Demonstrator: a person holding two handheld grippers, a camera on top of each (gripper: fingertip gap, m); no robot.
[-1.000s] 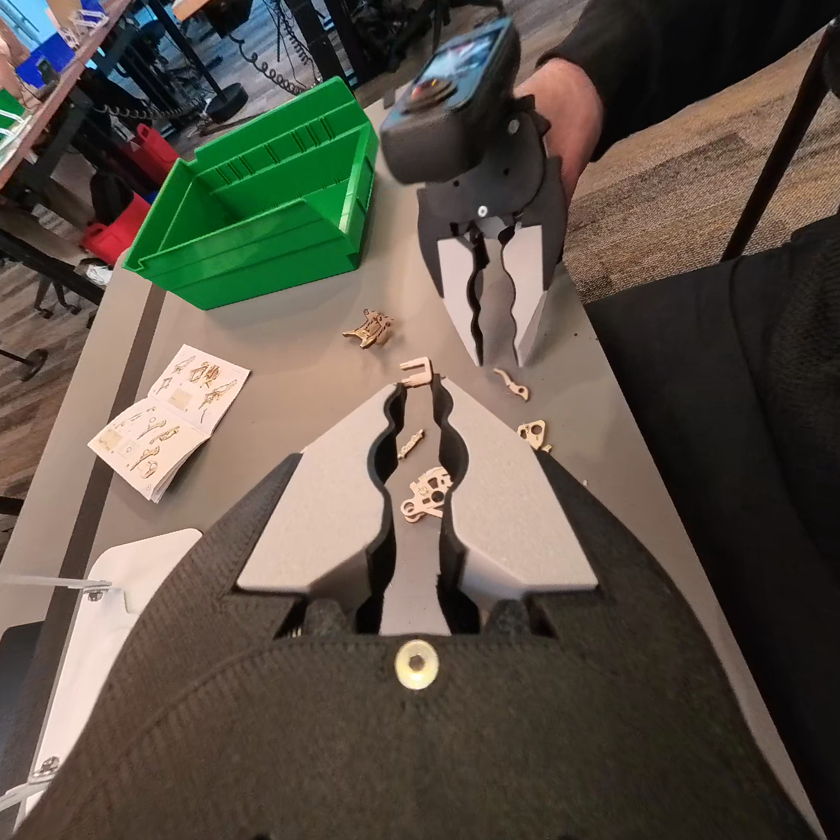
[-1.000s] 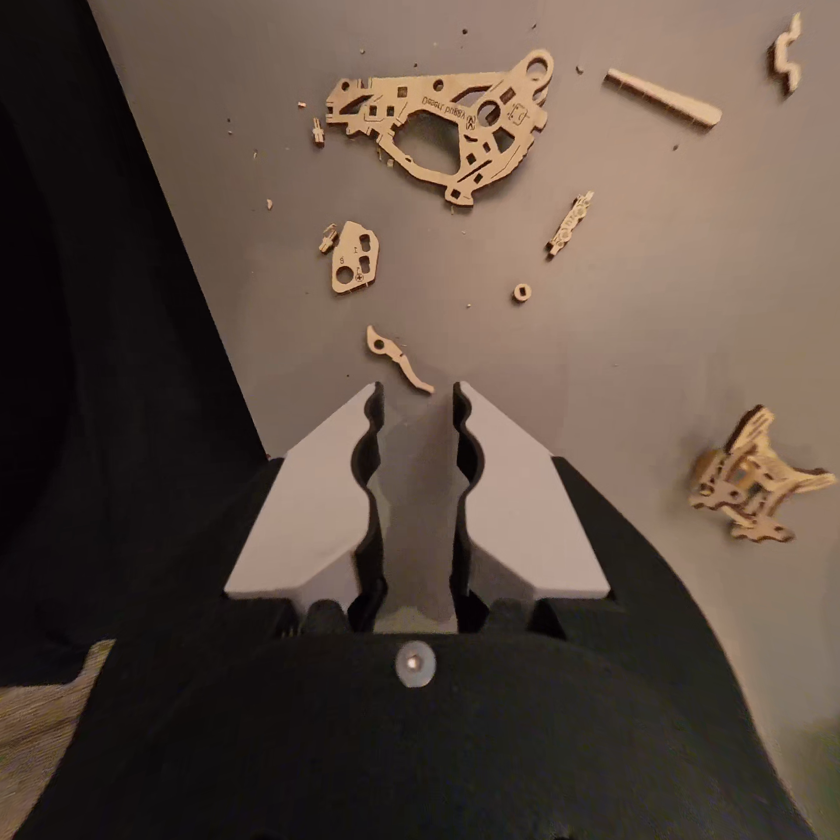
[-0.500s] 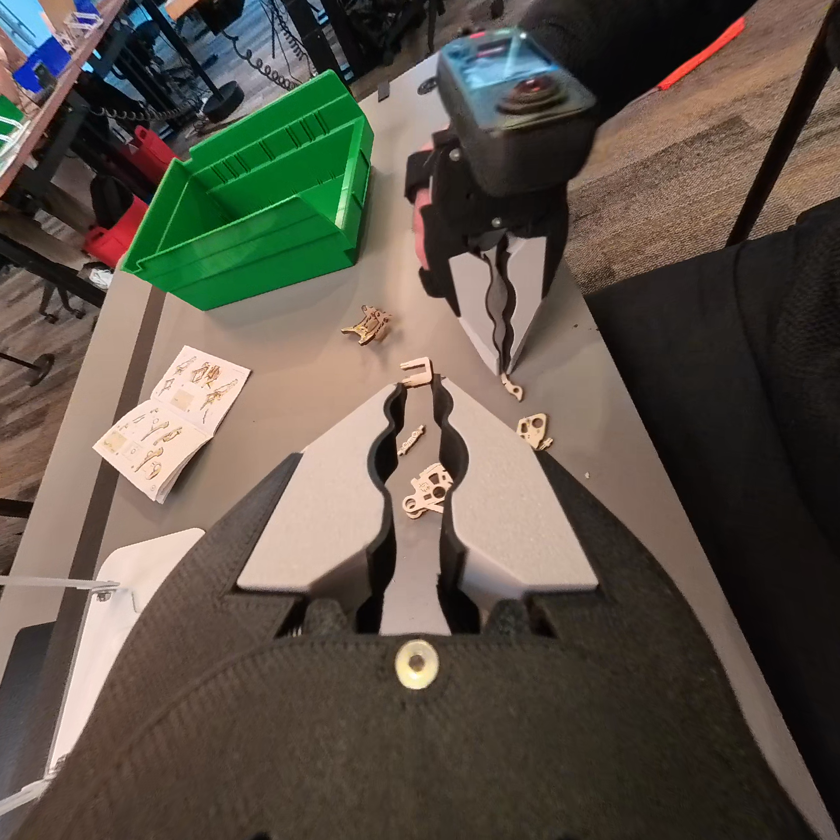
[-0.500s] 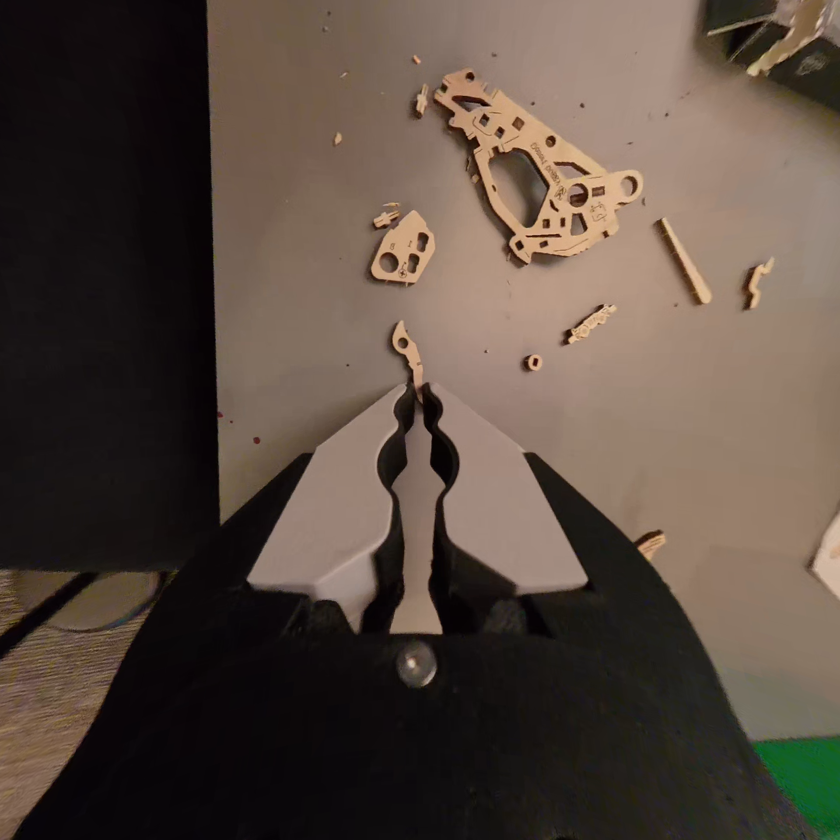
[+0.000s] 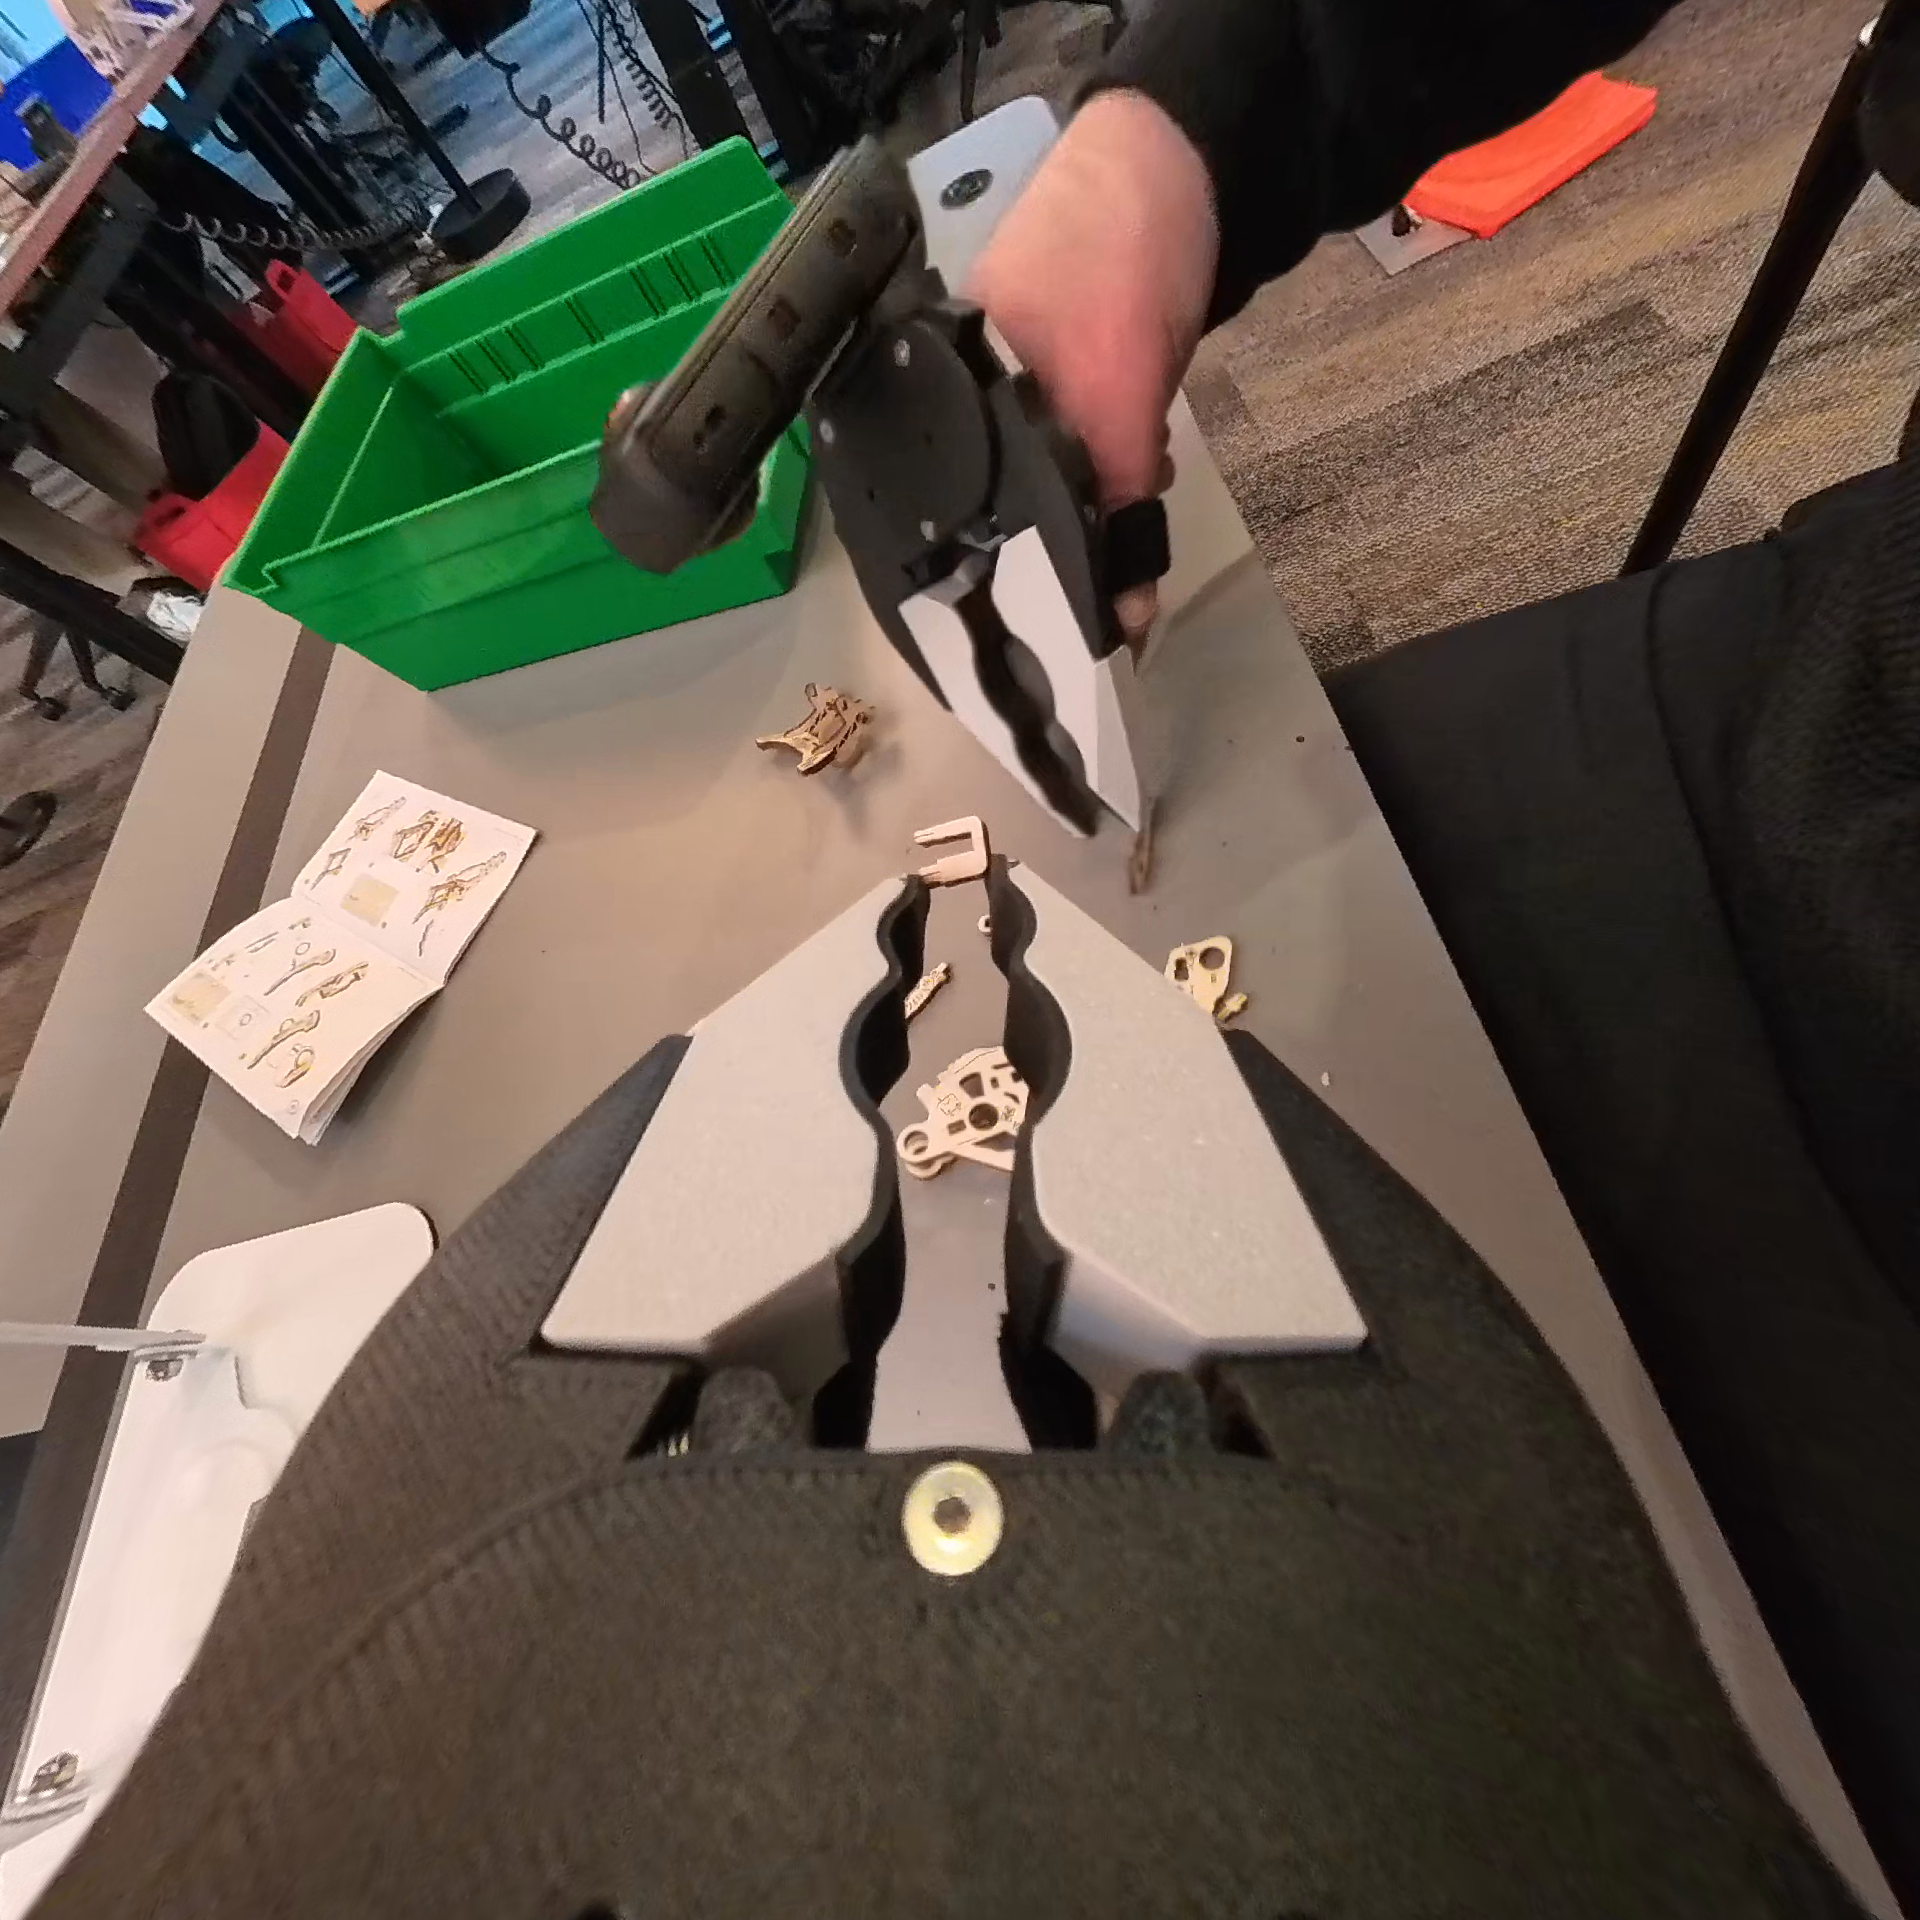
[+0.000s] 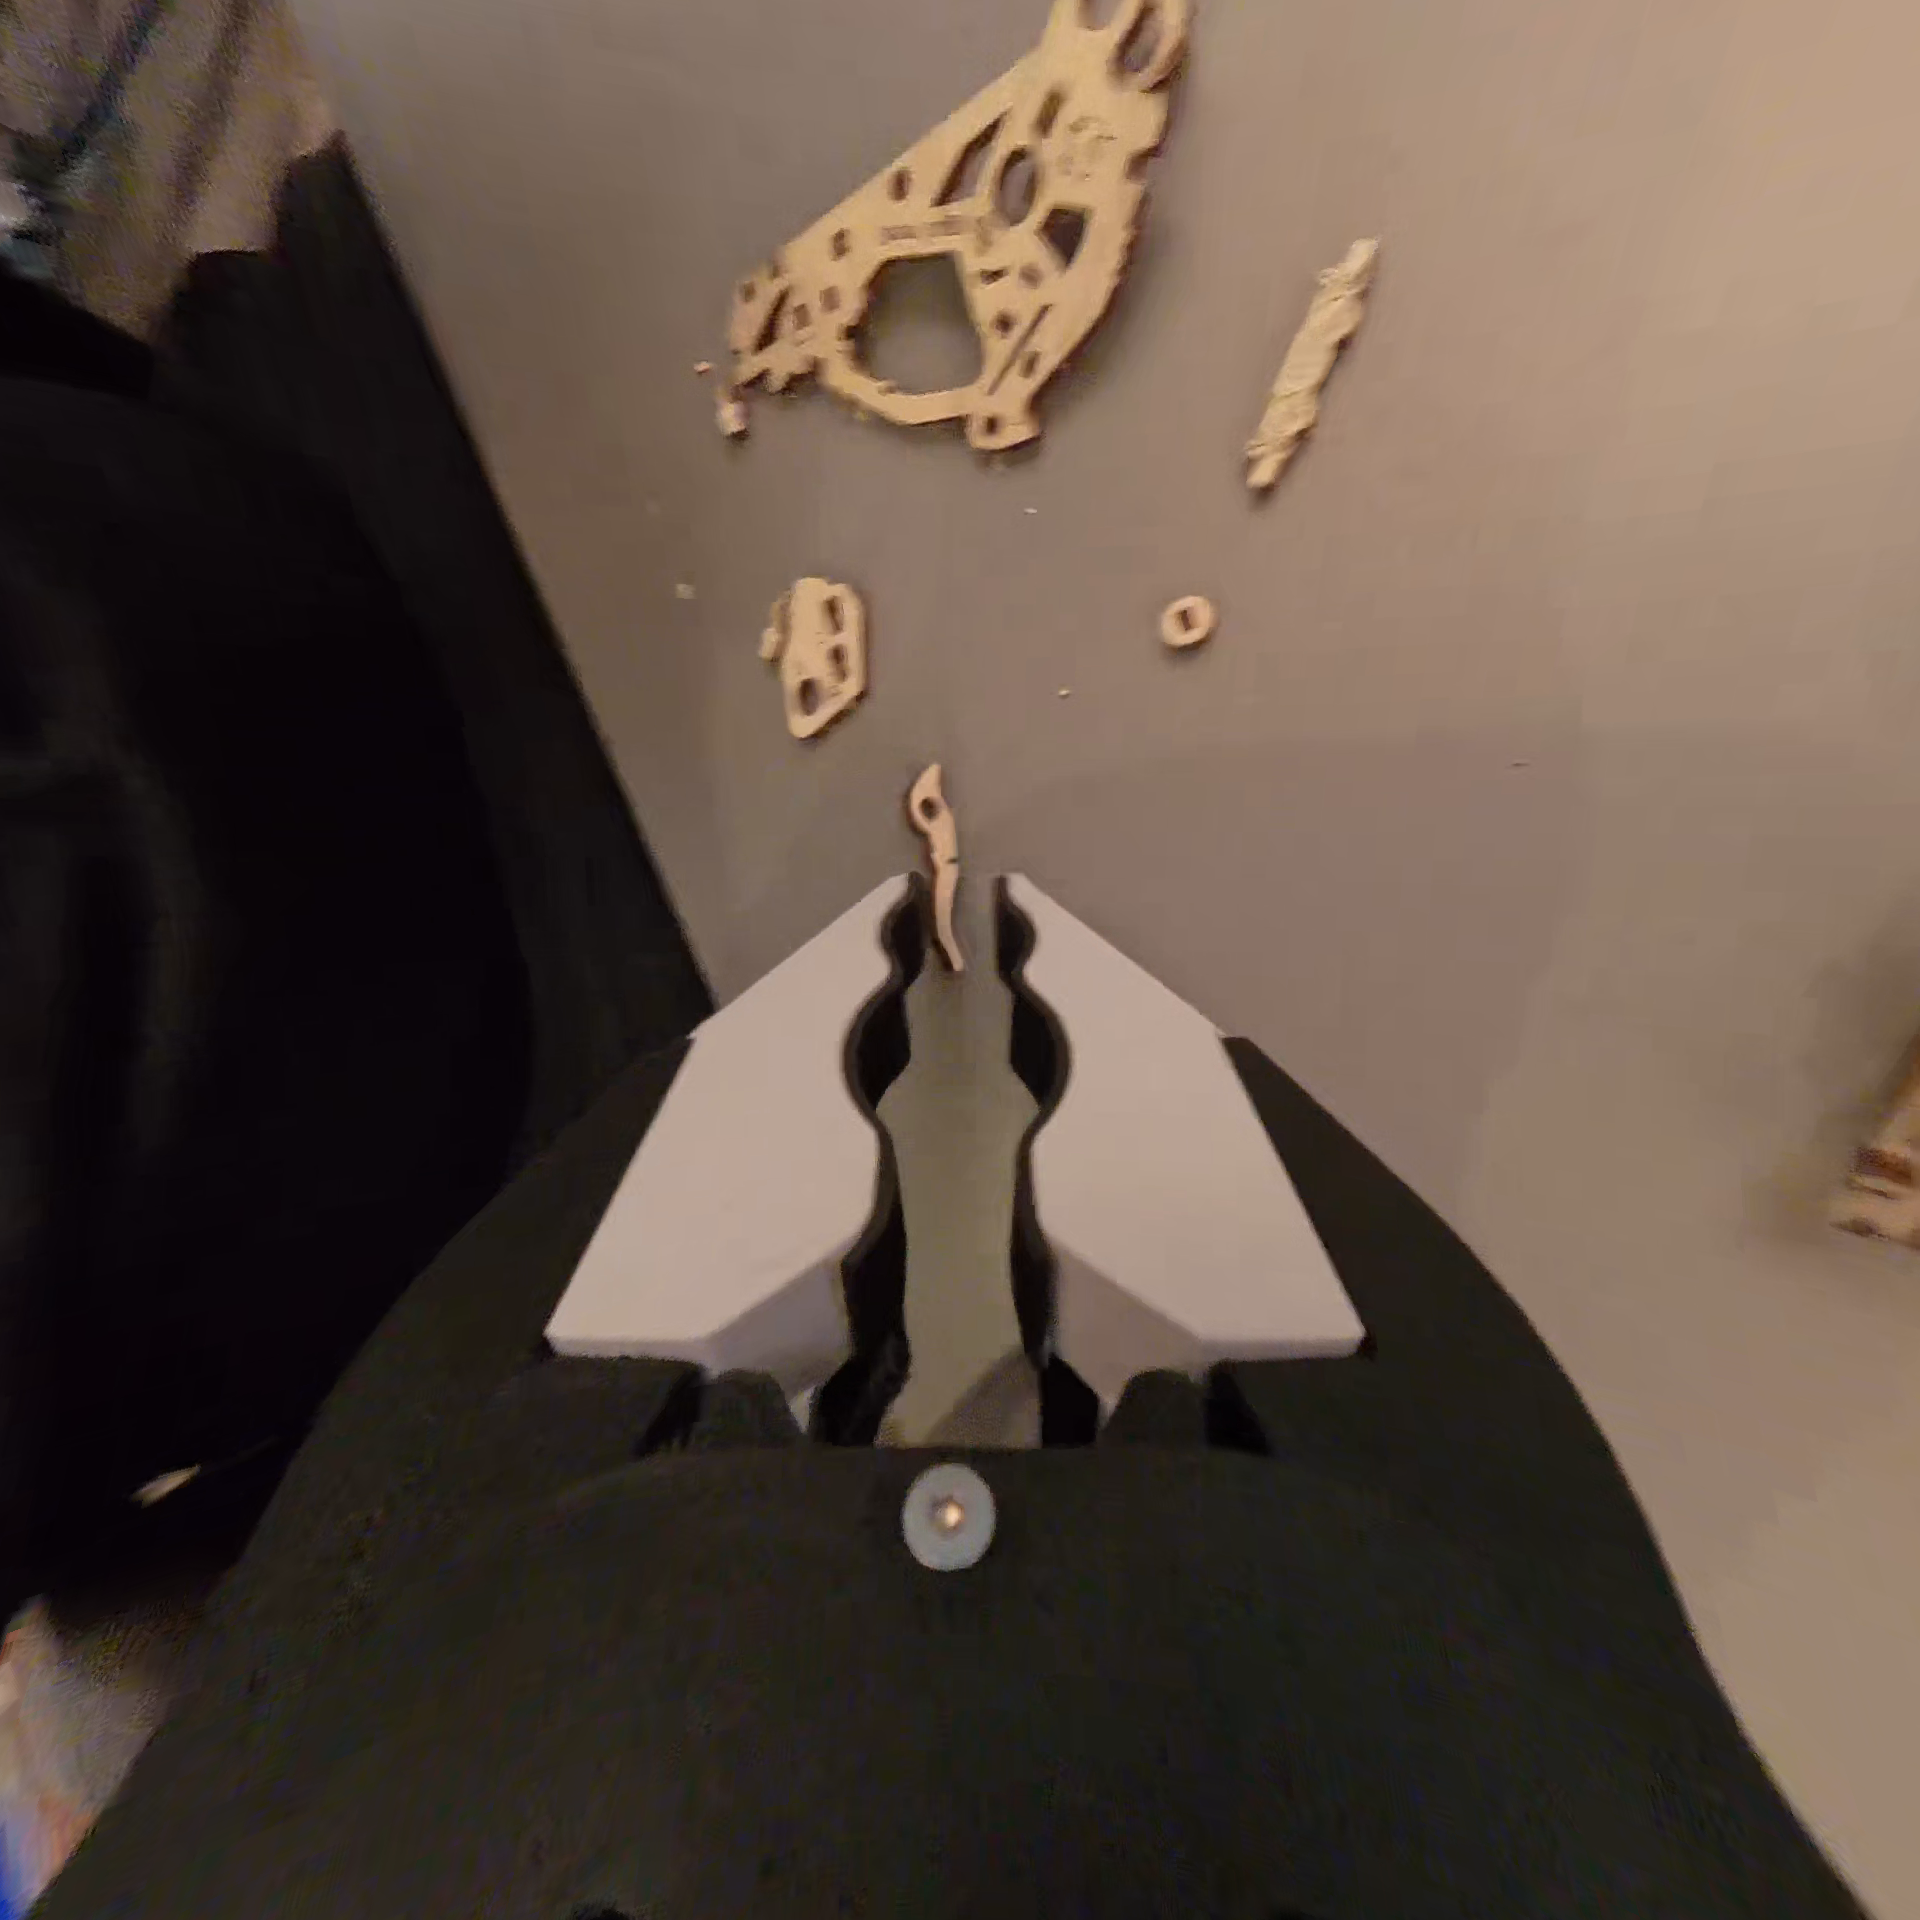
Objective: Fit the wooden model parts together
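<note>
Wooden model parts (image 6: 966, 260): where are they found?

They are seen scattered flat on a grey surface (image 6: 1455, 831). A large cut-out frame is laid farthest from the right claw (image 6: 954, 883). A notched rod (image 6: 1314, 353) is placed beside the frame. A small ring (image 6: 1188, 621) and a small plate with holes (image 6: 823, 655) are placed nearer the claw.

How is the right claw held?

It is gripped by a hand (image 5: 1091, 301) and tilted down to the surface. Its jaws are parted by a narrow gap. A thin hooked lever (image 6: 940, 873) is seen between the tips, closer to one finger. Whether it is touched cannot be told.

And the left claw (image 5: 961, 881)?

It is held slightly open, and nothing is gripped. A fork-shaped piece (image 5: 951, 852) is seen just past its tips, and part of the frame is seen through the gap.

What else is shown?

A part-built wooden assembly (image 5: 826, 722) is set near a green bin (image 5: 499, 520), and an open instruction booklet (image 5: 343, 956) is laid to the left.
</note>
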